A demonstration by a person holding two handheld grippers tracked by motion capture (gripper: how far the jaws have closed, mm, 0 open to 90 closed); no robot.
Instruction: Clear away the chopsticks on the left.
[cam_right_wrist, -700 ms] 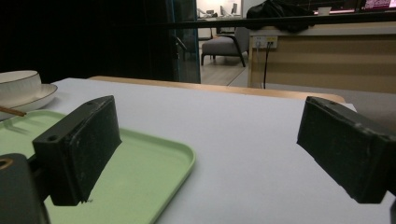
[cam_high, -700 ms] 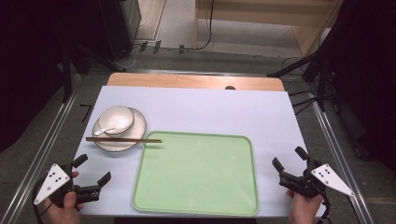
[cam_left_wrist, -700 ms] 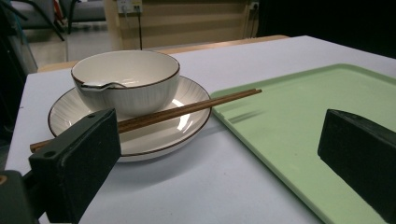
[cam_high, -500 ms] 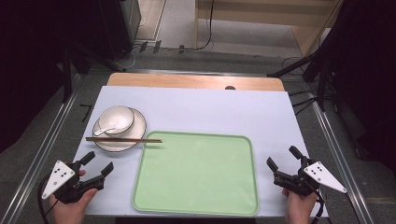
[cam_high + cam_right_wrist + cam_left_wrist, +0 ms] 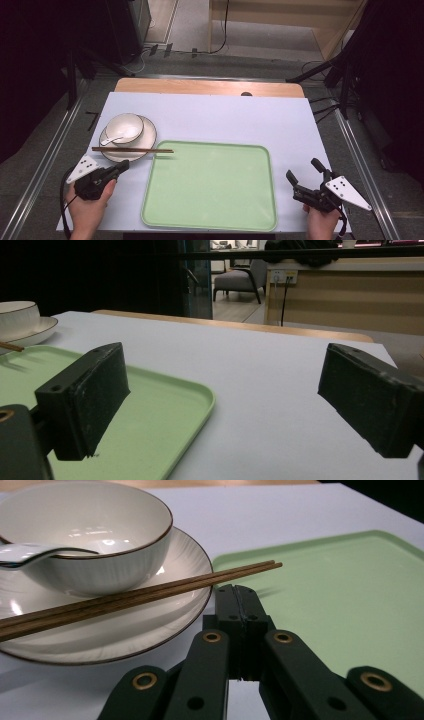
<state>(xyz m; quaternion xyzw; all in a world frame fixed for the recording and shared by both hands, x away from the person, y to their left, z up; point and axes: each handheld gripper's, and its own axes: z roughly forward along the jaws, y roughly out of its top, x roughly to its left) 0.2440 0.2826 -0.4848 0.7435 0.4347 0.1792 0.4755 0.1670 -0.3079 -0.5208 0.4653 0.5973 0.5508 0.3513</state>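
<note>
Chopsticks [image 5: 132, 149] lie as a pair across the near part of a white plate [image 5: 145, 145] at the table's [image 5: 225, 115] left side, their tips reaching past the plate's rim and over the far left corner of the green tray [image 5: 210, 190]; in the left gripper view the chopsticks [image 5: 150, 594] run from lower left to upper right, resting on the plate [image 5: 125, 635] and ending just above the tray's edge [image 5: 350, 595]; a white bowl [image 5: 125, 127] with a dark rim sits on the plate behind them, and a white spoon [image 5: 114, 140] rests in it with its handle toward the left; the left tool [image 5: 121, 167] is held low over the table by a hand [image 5: 90, 210] just beside the tray's left edge, its jaws pressed together with nothing between them, the tip pointing at the chopsticks and lying just short of them, near the plate's rim; in its own view the tool [image 5: 236, 592] stands right below the sticks' tips, apart from them so far as can be told; the right tool [image 5: 304, 176] is held at the table's near right corner, beside the tray's right edge, its jaws spread wide with nothing between them; in the right gripper view that tool [image 5: 225, 400] points across the table past the tray's corner [image 5: 200, 395], and the bowl [image 5: 17, 317] shows far off at the left.
</note>
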